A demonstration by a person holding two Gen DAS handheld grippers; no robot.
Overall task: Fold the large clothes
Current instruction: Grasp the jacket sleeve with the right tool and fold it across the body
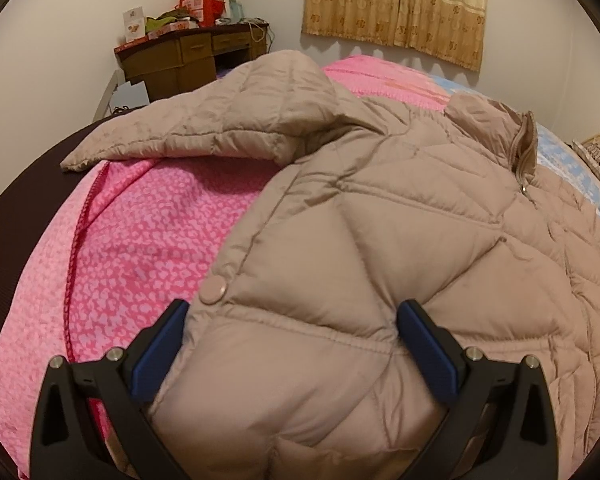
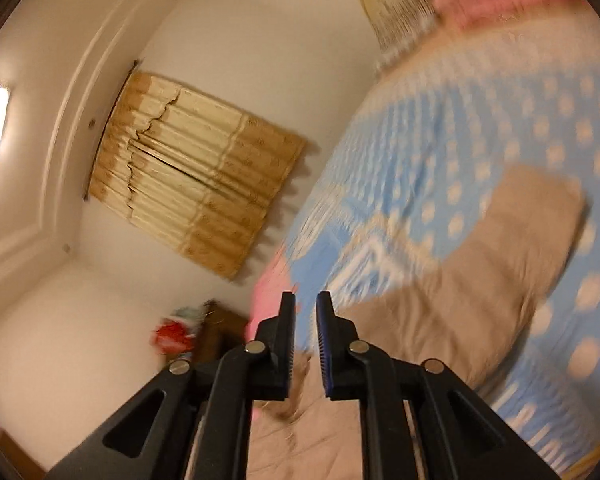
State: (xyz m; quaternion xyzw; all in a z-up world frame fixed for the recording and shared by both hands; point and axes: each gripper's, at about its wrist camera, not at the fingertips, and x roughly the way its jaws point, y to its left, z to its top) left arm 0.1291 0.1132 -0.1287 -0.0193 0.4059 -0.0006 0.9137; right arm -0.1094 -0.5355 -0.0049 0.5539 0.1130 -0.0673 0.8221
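Note:
A beige quilted puffer jacket lies front-up on a pink bed cover. One sleeve stretches out to the left, and the zipped collar lies at the right. My left gripper straddles a puffy fold of the jacket's hem by a snap button, with both blue pads pressed into the fabric. In the blurred, tilted right wrist view, my right gripper hangs above the bed with a narrow gap between its fingers and nothing in it. Beige jacket fabric lies beyond it.
A blue blanket with pale dots covers the bed's far side. A wooden desk piled with boxes stands in the corner. Beige curtains hang on the wall behind the bed. The bed's dark edge curves at the left.

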